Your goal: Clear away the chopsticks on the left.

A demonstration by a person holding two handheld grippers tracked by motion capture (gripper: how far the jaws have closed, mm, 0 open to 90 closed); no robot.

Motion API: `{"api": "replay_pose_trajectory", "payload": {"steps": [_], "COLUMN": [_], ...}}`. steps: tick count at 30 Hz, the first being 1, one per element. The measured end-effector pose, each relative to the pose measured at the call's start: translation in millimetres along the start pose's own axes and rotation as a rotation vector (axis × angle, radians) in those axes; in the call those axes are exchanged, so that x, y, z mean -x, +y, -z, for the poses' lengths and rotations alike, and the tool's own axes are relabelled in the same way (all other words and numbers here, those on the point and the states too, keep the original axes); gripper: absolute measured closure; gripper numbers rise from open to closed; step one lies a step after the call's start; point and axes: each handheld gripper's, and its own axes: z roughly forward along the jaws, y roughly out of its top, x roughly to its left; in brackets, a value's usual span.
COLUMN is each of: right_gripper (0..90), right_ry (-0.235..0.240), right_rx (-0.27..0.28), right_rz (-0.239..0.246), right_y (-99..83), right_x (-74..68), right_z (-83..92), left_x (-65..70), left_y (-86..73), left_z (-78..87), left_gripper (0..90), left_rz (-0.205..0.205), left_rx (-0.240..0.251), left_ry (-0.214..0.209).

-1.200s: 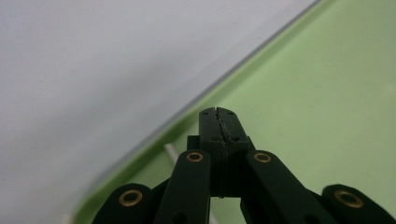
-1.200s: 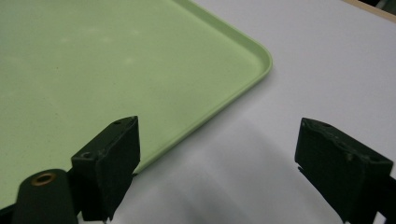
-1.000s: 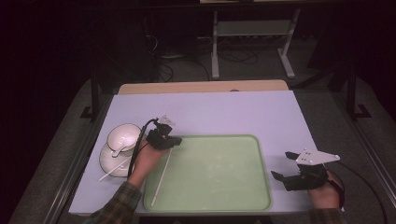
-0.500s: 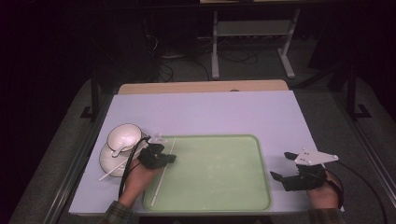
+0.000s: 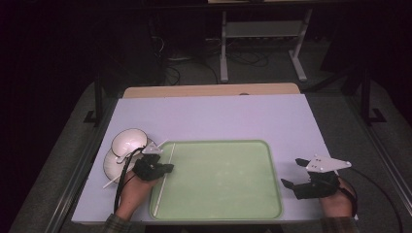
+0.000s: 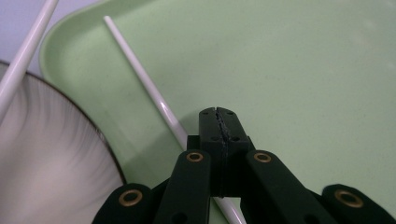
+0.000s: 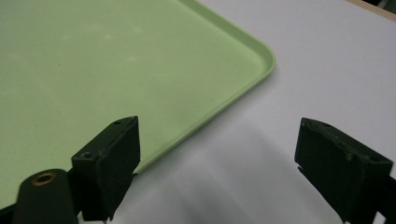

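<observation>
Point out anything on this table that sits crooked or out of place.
The two thin white chopsticks are split up. One lies in the pale green plastic tray along its left rim, under the shut left tongs. The other lies slantwise outside the tray, across the two white bowls. Nothing is spilled.

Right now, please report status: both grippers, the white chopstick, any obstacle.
Left gripper shut, over thin white chopstick lying in pale green plastic tray; grip unclear. Right gripper open, empty, at tray's right edge. White bowls close left.
</observation>
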Motion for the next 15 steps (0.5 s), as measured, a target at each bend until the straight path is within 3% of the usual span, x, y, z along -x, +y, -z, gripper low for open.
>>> {"api": "replay_pose_trajectory", "payload": {"steps": [7,11,15], "right_gripper": [13.2,13.2,13.2], "right_ry": [0.0,0.0,0.002], "right_rx": [-0.006,-0.011,-0.014], "right_rz": [-0.001,0.01,0.008], "right_y": [-0.4,-0.3,-0.1], "right_x": [0.2,-1.3,-1.5], "right_z": [-1.2,-1.5,-2.2], "left_x": [-4.9,-2.6,-2.8], "left_y": [-5.2,-5.1,-5.2], "left_z": [6.1,7.4,6.6], "left_gripper": [89.9,89.9,89.9], "left_rz": [0.018,0.006,0.007], "left_rx": [0.001,-0.002,-0.005], "left_ry": [0.01,0.025,0.007]}}
